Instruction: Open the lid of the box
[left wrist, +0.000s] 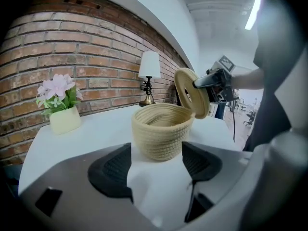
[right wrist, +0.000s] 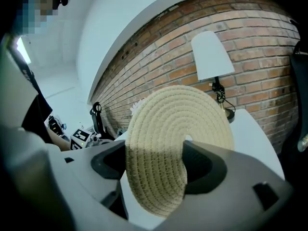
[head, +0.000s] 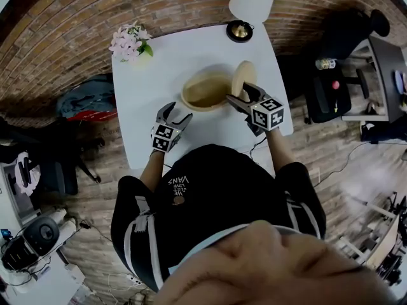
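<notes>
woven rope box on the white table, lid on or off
Off. The right hand-held gripper holds the round woven lid on edge beside the beige woven rope box, whose mouth is uncovered.

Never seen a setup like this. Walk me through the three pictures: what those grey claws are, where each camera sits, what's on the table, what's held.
No robot here: a person holds a two-jaw gripper in each hand. The head view looks down from a camera on the person's head; the other two cameras ride on the grippers, looking along their jaws. On the white table stand a woven box, a pot of pink flowers and a lamp. The right gripper is shut on the box's round lid, held off the box and tilted on edge. The left gripper is open and empty, short of the box.
</notes>
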The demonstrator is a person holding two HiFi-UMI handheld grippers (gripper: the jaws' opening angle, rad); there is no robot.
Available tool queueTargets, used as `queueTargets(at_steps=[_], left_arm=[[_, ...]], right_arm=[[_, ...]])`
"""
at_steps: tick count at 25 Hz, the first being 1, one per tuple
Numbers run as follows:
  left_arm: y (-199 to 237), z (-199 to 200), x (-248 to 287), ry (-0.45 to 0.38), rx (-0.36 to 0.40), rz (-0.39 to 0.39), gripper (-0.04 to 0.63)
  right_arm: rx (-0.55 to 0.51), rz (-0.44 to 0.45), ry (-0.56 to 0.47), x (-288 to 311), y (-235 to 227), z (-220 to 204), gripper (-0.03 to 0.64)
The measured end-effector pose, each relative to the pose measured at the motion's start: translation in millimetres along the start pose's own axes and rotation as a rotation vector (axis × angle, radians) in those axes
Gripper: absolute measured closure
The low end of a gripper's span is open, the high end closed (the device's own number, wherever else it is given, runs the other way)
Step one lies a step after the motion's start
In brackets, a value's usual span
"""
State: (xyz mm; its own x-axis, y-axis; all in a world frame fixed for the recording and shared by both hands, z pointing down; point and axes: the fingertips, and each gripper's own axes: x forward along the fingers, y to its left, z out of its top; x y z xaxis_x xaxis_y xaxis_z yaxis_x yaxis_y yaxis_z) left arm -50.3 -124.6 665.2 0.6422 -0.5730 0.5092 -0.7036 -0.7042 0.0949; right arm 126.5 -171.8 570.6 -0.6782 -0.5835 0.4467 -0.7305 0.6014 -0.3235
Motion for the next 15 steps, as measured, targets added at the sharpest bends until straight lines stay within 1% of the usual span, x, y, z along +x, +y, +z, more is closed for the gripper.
queueTargets(at_steps=[3, 6, 9, 15], left_arm=[[1.6, 6.0, -4.0, -0.024, -0.026, 0.023, 0.262], [0.7, 13.7, -7.1, -0.048, -0.036, 0.037, 0.262], [-0.5, 23.0, -10.2, -0.07, -0.03, 0.046, 0.262], [-0.5, 51.4, -17.9, -0.138, -0.011, 0.061, 0.262]], right_arm=[[0.034, -0.025, -0.039, -6.2, -4.1, 2.4, 0.276], [0.088, -0.041, -0.088, -11.9, -8.0, 6.1, 0.276], [0.13, -0.048, -0.127, -17.9, -9.8, 8.1, 0.276], [0.168, -0.065, -0.182, -31.9, -7.9, 10.2, 0.276]])
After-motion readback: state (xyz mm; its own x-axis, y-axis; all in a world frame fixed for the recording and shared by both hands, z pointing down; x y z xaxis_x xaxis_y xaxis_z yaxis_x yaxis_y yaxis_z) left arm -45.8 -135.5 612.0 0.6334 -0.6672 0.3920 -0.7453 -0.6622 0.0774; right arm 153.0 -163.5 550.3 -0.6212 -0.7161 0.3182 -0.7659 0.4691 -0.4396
